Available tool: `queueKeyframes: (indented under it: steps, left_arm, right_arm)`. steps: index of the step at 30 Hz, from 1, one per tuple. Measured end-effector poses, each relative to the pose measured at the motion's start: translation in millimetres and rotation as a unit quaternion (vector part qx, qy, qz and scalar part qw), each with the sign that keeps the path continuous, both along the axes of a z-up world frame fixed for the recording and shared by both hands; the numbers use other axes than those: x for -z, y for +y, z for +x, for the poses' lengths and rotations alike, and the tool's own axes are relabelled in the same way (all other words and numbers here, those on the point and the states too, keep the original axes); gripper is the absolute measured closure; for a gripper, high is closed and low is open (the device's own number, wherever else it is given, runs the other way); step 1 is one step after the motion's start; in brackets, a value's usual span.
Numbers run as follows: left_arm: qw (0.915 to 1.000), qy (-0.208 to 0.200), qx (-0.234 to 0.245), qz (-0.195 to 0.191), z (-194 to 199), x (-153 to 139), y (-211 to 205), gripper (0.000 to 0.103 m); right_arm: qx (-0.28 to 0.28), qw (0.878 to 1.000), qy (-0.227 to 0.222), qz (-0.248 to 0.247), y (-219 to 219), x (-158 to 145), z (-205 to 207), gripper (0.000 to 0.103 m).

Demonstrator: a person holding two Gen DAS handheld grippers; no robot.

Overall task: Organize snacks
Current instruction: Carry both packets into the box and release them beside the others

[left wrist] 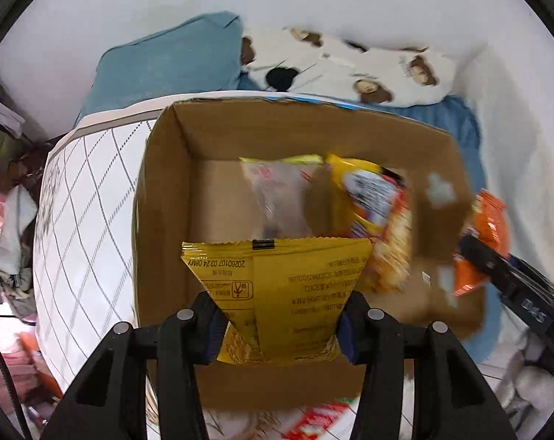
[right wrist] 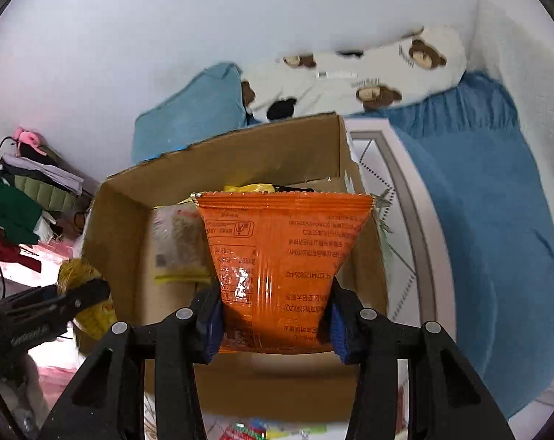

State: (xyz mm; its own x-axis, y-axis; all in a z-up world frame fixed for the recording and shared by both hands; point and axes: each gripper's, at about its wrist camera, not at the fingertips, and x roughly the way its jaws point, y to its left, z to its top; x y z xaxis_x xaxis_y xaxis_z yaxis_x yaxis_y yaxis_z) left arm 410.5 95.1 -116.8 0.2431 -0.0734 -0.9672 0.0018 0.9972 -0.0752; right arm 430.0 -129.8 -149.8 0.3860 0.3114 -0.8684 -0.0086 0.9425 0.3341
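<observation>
The snack packet (left wrist: 277,293) in the left tongs (left wrist: 279,326) is yellow with fine dark print, and those tongs are black with blue pads (left wrist: 213,330). The packet (right wrist: 280,275) in the right tongs (right wrist: 275,330) is glossy orange with darker orange print. The cardboard box (left wrist: 174,198) is plain brown; inside lie a clear packet (left wrist: 277,190) edged in yellow and a yellow, red and white packet (left wrist: 372,201). The bench (left wrist: 82,198) is white, crossed by thin grey lines in a diamond grid. The bed sheet (right wrist: 478,201) is blue, the pillow (left wrist: 174,58) a paler teal, and the blanket (left wrist: 350,62) is cream with brown bears. The wall (right wrist: 167,18) is white.
</observation>
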Motion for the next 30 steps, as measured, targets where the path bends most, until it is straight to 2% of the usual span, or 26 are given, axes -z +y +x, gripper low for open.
queueKeyframes:
  steps: [3,4,5,6,8,11,19,30]
  left_arm:
    - [0.9994,0.027,-0.007,0.02,32,20,7,0.055]
    - [0.9991,0.034,-0.012,0.021,39,25,9,0.053]
    - [0.999,0.039,-0.014,0.015,47,31,12,0.041]
    - [0.9988,0.044,-0.015,0.014,52,34,13,0.021]
    - [0.9988,0.042,-0.018,0.015,57,34,14,0.008]
    - [0.9989,0.043,-0.02,0.004,59,36,12,0.008]
    - [0.9994,0.024,-0.022,-0.009,28,34,6,0.008]
    - [0.9992,-0.024,-0.03,0.01,-20,22,4,0.008]
  right_arm:
    - [0.012,1.0,0.02,0.003,-5,19,26,0.046]
    - [0.015,0.999,0.029,-0.004,-4,24,35,0.03]
    - [0.017,0.999,0.032,-0.006,-5,26,39,0.017]
    - [0.018,0.999,0.033,-0.008,-4,28,45,0.015]
    - [0.02,0.999,0.033,-0.016,-4,29,41,0.014]
    - [0.013,0.999,0.034,-0.024,1,29,42,0.006]
    - [-0.006,0.998,0.032,-0.052,8,29,26,0.006]
    - [-0.025,0.996,0.016,-0.09,13,29,-17,0.006]
